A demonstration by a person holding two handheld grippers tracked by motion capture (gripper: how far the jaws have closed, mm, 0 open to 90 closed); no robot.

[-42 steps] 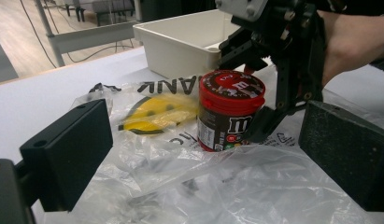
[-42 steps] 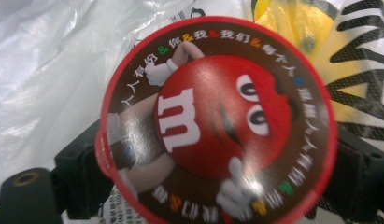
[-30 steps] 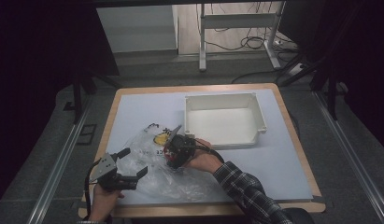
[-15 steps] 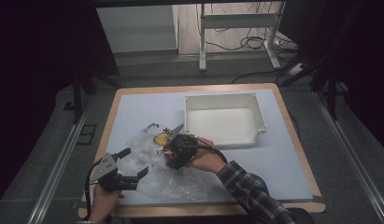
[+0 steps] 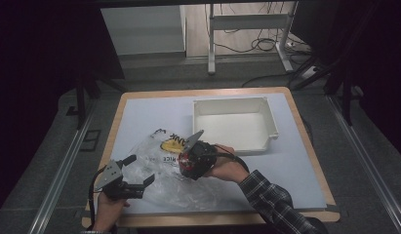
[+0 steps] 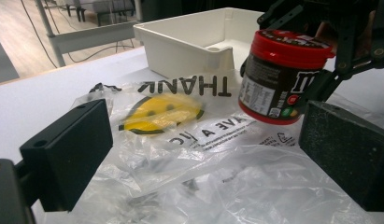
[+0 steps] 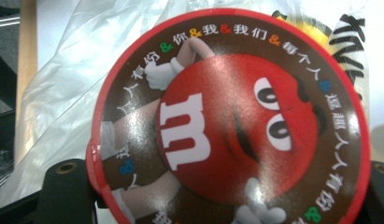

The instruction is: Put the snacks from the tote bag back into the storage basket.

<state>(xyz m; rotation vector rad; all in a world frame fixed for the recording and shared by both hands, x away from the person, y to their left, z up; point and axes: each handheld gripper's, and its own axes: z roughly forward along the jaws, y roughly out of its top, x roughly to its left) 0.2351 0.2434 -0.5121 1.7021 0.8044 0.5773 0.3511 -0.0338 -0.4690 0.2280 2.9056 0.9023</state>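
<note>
Candy jar (image 6: pixel 279 77): your right gripper (image 5: pixel 194 159) clamps it at the sides, off the table, above the plastic bag, roughly midway between the table's left and right edges and nearer the front edge.
Jar, make: a short round tub, dark label, glossy red lid (image 7: pixel 227 121) with a red cartoon face, a white "m" and a ring of small characters.
Right hand (image 5: pixel 226 165): your forearm, in a plaid sleeve (image 5: pixel 273 204), comes in from the front right corner; the gripper lies nearly level, pointing toward the left edge.
Left gripper (image 5: pixel 138 171): jaws spread wide with nothing between the pads, hovering low by the front left corner, aimed at the bag.
Left hand (image 5: pixel 110 207): it grips the tool from below at the front edge.
Plastic bag (image 6: pixel 189 154): thin, clear, crumpled film lying flat, printed with a yellow smiley and black lettering.
Bin (image 5: pixel 266 124): white, rigid, rectangular, open-topped, toward the back right corner.
Table (image 5: pixel 139 117): pale matte top with a wooden rim.
</note>
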